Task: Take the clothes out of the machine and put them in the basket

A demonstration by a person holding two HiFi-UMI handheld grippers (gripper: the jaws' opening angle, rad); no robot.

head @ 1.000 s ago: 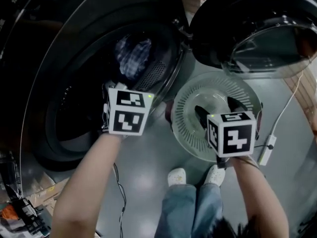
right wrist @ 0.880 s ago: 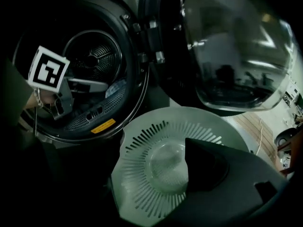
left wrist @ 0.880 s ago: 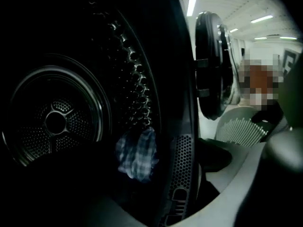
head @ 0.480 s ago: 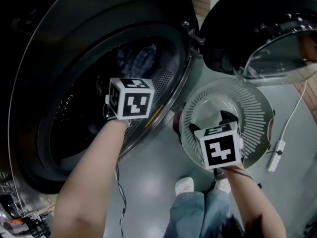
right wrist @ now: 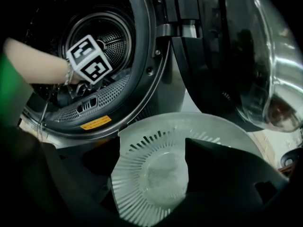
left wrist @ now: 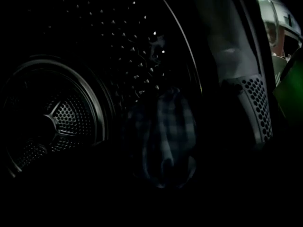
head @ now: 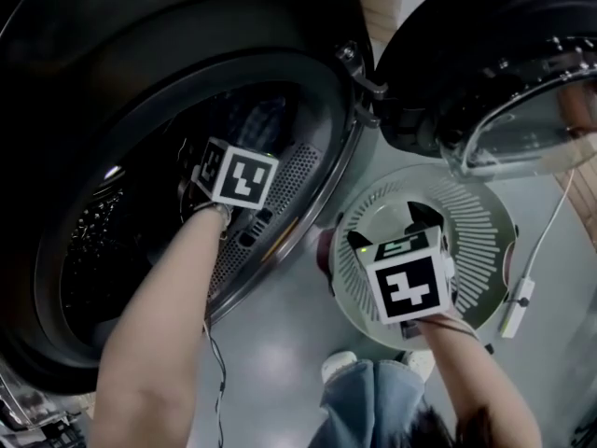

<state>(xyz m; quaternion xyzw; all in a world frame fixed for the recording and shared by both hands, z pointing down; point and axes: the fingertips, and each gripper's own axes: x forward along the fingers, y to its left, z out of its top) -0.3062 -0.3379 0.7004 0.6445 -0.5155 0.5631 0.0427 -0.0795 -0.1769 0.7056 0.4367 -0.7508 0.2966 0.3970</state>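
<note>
The left tool (head: pixel 224 171) is inside the mouth of the front-loading machine (head: pixel 308 203), pointing downward into the drum (left wrist: pixel 52 122). It is so dark in there that I cannot tell how its jaws stand or whether they hold anything.

Straight ahead of it, deeper in and a little to the right, lies a bunched plaid garment (left wrist: pixel 168 136) against the perforated drum wall. From the tool's side it looks longer up-and-down than across, so I'd judge a reach straight forward meets it roughly end-on. The left hand is by far the nearer one to it.

The right tool (head: pixel 394 230) hangs outside, over the round white slotted basket (head: pixel 476 217) on the floor, right of the machine and below its swung-open door (head: pixel 504 63). Its jaws are spread wide with nothing between them. What shows of the basket's inside holds no clothes.

I count one garment in view, one basket, one machine and two tools. More clothes may sit in the dark.
</note>
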